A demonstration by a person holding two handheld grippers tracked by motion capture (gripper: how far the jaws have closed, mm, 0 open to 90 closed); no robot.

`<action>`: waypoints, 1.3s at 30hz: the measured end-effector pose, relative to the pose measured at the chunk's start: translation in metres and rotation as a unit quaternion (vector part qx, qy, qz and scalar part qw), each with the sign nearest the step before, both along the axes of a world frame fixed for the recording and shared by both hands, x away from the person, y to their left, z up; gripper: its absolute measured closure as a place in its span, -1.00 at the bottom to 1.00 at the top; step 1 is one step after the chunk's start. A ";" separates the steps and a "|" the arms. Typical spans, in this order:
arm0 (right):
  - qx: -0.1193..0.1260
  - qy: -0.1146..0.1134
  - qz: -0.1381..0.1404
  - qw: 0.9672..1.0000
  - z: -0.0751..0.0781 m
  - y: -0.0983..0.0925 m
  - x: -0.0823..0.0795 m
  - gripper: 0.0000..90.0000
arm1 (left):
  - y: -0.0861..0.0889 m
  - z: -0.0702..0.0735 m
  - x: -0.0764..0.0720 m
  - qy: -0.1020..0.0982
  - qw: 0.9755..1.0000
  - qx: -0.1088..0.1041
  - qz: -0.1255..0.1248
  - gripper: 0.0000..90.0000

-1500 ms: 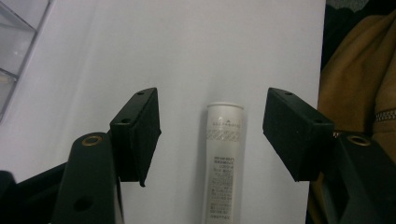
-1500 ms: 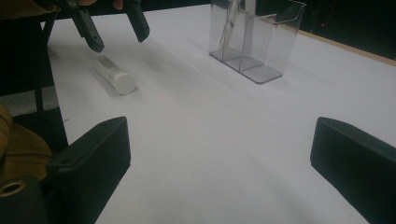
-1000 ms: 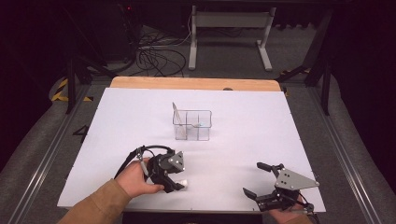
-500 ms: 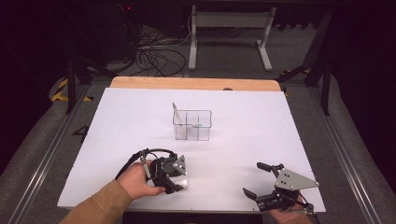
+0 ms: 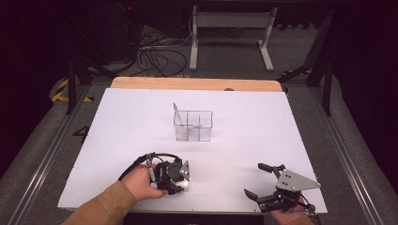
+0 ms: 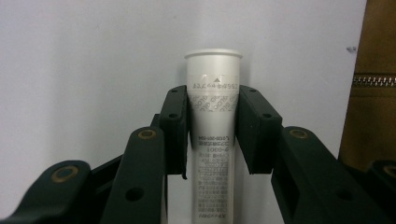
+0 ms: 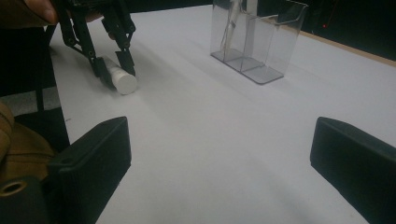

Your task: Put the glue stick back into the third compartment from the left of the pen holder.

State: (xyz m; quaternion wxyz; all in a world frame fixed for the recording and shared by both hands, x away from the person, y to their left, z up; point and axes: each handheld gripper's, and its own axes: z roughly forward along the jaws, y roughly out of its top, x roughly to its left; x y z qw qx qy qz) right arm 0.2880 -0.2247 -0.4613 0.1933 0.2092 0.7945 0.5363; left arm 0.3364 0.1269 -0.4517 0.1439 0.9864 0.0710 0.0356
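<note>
Closing on a white tube [image 6: 213, 140] of small unreadable print, left tongs [image 6: 213, 133]; right tongs [image 7: 219, 154] wide open, empty.

Clear 2-compartment organizer [image 5: 193, 125] mid-table on white sheet [image 5: 263, 136], wooden table edge [image 5: 197, 84] behind, cables [image 5: 159, 58] on floor.

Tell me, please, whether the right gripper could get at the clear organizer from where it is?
Probably yes: the right gripper is open, and bare white table lies between it and the clear organizer.
</note>
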 end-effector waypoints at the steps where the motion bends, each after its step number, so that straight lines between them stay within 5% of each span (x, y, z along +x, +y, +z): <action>1: -0.002 -0.001 0.000 1.000 0.000 0.000 0.000 -0.87 | 0.000 0.000 0.000 0.000 1.000 0.001 0.000 0.48; 11: 0.000 0.001 -0.001 1.000 0.000 0.000 0.000 -0.87 | 0.003 0.008 0.001 -0.006 1.000 -0.014 0.006 0.49; 19: 0.000 0.000 -0.001 1.000 0.000 0.000 0.000 -0.87 | 0.010 0.028 0.001 -0.017 0.997 -0.069 0.018 0.50; 32: -0.001 -0.002 0.000 1.000 0.000 0.000 0.000 -0.87 | 0.022 0.054 0.006 -0.027 0.987 -0.155 0.043 0.49; 39: 0.002 0.000 -0.001 1.000 0.000 0.000 0.000 -0.87 | 0.026 0.064 0.010 -0.030 0.978 -0.197 0.056 0.49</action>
